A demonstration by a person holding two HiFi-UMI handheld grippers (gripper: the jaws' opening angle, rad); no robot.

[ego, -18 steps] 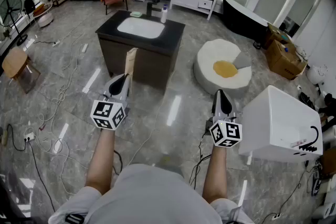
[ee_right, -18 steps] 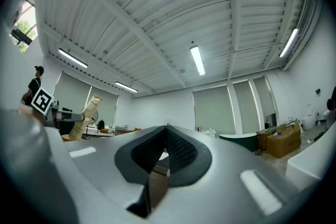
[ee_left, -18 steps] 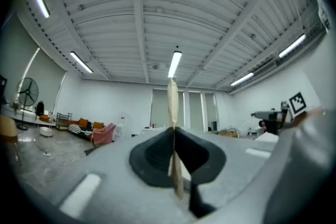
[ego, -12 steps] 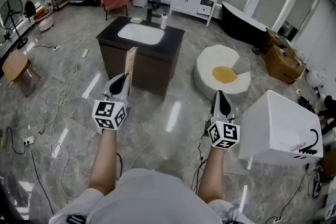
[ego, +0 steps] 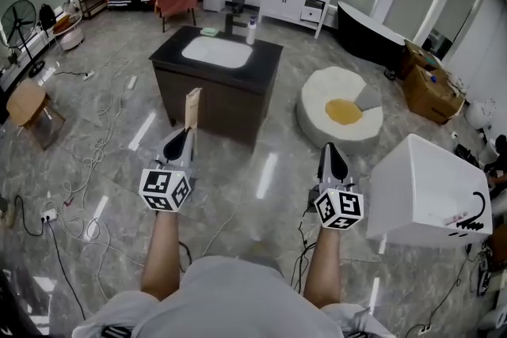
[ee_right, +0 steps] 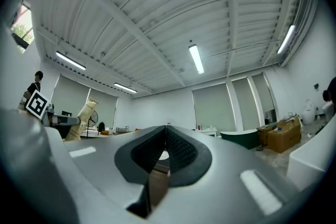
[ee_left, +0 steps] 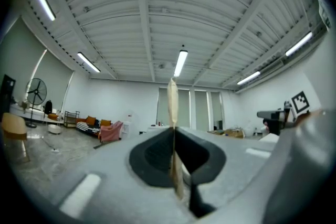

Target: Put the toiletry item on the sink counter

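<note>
Tan and flat, the toiletry packet [ego: 192, 107] stands upright, clamped in the left gripper [ego: 187, 132] and still well short of the dark sink desk [ego: 268, 63], while the right gripper [ego: 333, 148], jaws together on nothing, sits slightly lower than a moment ago.

I see a glossy grey marble floor [ego: 238, 194] filling the frame. At upper centre a dark sink counter [ego: 261, 63] stands on it, with a white basin [ego: 215, 52] set in its top; along its far edge are a black faucet [ego: 229, 24], a white bottle [ego: 251, 31] and a small green item [ego: 208, 32]. Right of the counter a round white cushion [ego: 321, 91] with a yellow middle rests on the floor. A white box [ego: 424, 190] sits at lower right, and loose cables [ego: 79, 170] trail across the left side.
</note>
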